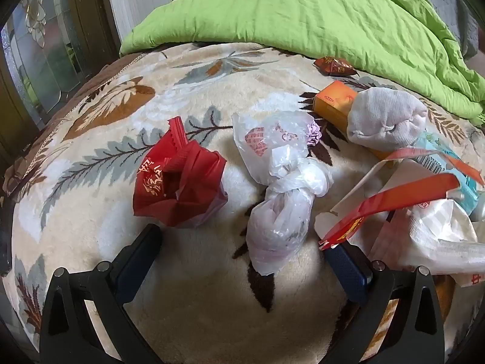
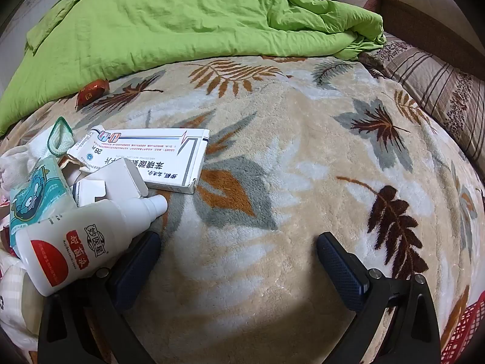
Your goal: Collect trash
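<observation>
Crumpled red plastic bag [image 1: 178, 182] and knotted translucent white plastic bag [image 1: 282, 188] are lying side by side on the blanket. White plastic bottle [image 2: 91, 236] is lying tipped beside a flattened white medicine carton [image 2: 157, 157].

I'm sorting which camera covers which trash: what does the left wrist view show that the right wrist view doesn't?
Only the left wrist view shows the crumpled red bag, the knotted clear plastic bag, the orange box and the rolled grey sock, with the open left gripper just short of the bags.

Only the right wrist view shows the white medicine box, the white bottle and the open, empty right gripper.

Both show the green quilt, the leaf-patterned blanket and the small red wrapper at the quilt's edge.
</observation>
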The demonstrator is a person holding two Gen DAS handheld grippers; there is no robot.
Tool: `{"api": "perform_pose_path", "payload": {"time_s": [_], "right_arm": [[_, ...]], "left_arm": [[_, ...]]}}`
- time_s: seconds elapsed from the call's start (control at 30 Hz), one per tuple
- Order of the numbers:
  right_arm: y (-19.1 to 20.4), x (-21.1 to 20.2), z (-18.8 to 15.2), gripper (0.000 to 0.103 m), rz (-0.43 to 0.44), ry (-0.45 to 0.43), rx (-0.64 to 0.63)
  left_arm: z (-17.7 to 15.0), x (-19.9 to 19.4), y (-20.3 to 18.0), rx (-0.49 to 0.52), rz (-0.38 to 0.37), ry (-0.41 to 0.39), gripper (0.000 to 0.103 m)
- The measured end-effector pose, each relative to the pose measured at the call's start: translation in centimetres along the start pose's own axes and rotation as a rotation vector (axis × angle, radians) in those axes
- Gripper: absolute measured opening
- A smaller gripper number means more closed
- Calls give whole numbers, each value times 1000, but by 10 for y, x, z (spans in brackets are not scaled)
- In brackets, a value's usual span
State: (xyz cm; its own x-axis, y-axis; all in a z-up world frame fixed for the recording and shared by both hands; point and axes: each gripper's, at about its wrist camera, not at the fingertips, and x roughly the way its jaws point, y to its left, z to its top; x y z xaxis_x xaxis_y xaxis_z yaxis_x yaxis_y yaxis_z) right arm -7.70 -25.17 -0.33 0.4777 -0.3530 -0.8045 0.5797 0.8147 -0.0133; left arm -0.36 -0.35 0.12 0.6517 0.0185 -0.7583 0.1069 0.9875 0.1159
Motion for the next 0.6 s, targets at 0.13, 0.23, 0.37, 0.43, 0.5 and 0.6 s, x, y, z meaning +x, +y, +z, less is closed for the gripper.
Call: {"api": "perform_pose_path", "payload": {"time_s": [0.13,0.23,0.37,0.43,0.5,0.6], "right_arm": [[2,0,0,103,-11,1,-8],[5,2,3,103,-31,15,-22],[-7,-1,8,103,53,47,-3],[-11,-4,14,103,110,115,-91],[-11,-8,14,103,153,169,-155],[-28,-28,6,103,183,178,-156]], "left_arm": [[-2,-5,-7,8,12,3,103],[6,-7,-3,-11,-26,38,103],[5,-18,15,-89,-137,27,103],[3,-25,21,-134,-186,33,103],[-2,-35,26,-172,-248,50,103],[-3,-62,26,-170,-277,1,103]]}}
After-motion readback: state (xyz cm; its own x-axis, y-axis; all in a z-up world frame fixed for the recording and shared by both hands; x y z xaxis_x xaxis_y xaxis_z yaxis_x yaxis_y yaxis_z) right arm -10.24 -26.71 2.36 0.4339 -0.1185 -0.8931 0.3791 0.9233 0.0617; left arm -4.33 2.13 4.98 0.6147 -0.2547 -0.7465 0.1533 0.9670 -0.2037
